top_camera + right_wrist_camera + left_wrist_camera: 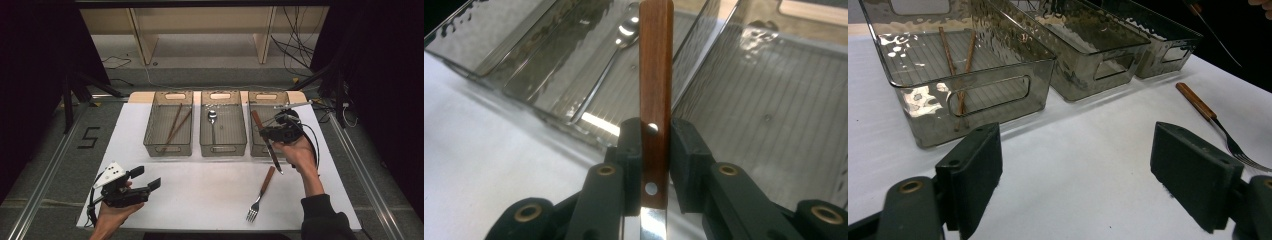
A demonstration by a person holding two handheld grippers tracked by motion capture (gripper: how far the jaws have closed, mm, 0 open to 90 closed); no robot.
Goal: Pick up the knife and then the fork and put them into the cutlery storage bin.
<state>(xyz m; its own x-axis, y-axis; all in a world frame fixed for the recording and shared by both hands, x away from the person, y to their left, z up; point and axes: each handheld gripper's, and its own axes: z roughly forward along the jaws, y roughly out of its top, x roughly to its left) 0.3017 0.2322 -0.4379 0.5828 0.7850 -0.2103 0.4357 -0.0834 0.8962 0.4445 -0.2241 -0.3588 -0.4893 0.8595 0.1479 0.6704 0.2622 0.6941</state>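
1. Gripping a wooden-handled table knife (266,140), the right gripper (270,133) has both black pads pressed flat against the brown handle; in the right gripper view the riveted handle (655,100) rises straight up between the jaws and the steel blade runs down out of the bottom edge.
2. Seen from the high view, the knife hangs above the near end of the right-hand smoky translucent plastic bin (256,147), handle toward the bins, blade tip pointing back toward the person over the white tabletop (200,190).
3. Off at the near left corner of the table, the left gripper (145,180) has its jaws standing wide apart with nothing between them, only bare table showing in its own view.
4. A wooden-handled steel fork (261,194) lies on the table near the right hand, tines toward the person.
5. The middle bin (204,145) holds a steel spoon (212,120).
6. The left bin (150,145) holds two brown wooden chopsticks (176,125), crossing one another.
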